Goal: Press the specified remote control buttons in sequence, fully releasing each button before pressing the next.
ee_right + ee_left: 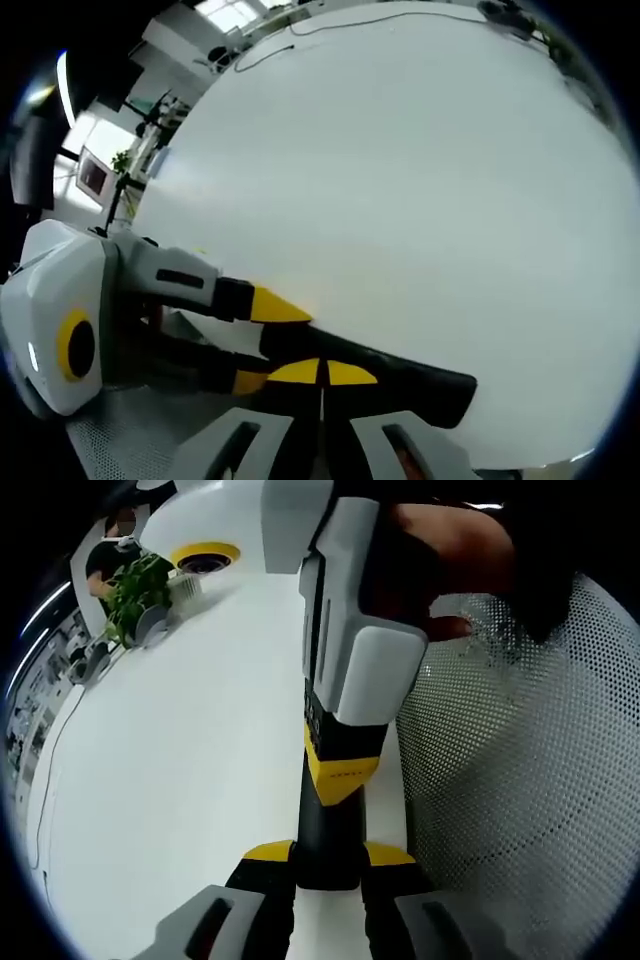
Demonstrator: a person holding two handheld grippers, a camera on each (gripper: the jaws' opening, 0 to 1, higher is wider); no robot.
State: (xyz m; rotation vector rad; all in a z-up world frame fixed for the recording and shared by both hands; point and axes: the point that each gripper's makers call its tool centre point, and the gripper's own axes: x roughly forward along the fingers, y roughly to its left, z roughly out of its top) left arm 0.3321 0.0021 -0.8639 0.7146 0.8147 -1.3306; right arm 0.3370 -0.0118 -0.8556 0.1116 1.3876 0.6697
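A slim black remote control (325, 825) is clamped between the yellow-tipped jaws of my left gripper (328, 856) and points forward over the white table (180, 760). My right gripper (340, 778), held by a hand, comes down from above with its tip on the remote. In the right gripper view, my right gripper (322, 372) has its jaws shut together, tips resting on the remote (410, 382). The left gripper (262, 345) enters from the left, gripping the remote's end. The buttons are hidden from view.
A white mesh chair back (520, 780) stands close on the right, beyond the table edge. A potted plant (135, 590) and a white device with a yellow ring (205, 557) sit at the table's far end. A thin cable (300, 30) lies far across the table (400, 180).
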